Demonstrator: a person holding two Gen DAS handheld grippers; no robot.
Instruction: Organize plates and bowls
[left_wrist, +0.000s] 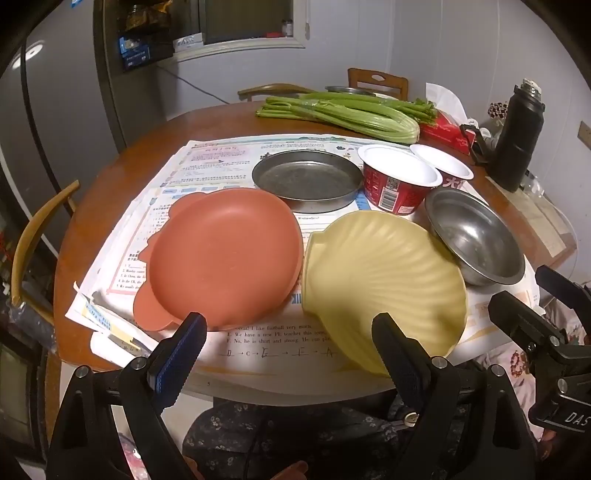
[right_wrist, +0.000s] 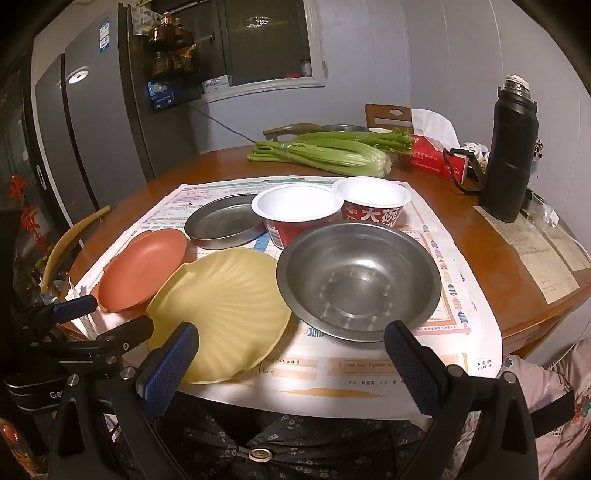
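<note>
Both hand-held grippers wide open and empty over the near edge of the counter (right_wrist: 517, 306); dishes untouched on printed sheets (left_wrist: 236, 158).

Left hand-held gripper (left_wrist: 290, 350) hangs between red plate (left_wrist: 225, 258) and yellow shell plate (left_wrist: 380, 280) – jaws spread, nothing between them; its right finger covers the shell plate's near rim. Right hand-held gripper (right_wrist: 291, 365) sits in front of the shell plate (right_wrist: 221, 314) and steel bowl (right_wrist: 358, 280), gripping nothing. Steel pan (left_wrist: 306, 177) sits behind the red plate; two red noodle cups (right_wrist: 299, 214) side by side behind the bowl, the nearer cup hiding part of the pan's rim in the right view. Red plate touches the shell plate. Celery (right_wrist: 332, 153), tissue box (right_wrist: 436, 158) and black flask (right_wrist: 508, 155) at the far side – another steel dish (right_wrist: 343, 128) behind the celery mostly hidden. Person's patterned clothing fills the bottom, cut off.
</note>
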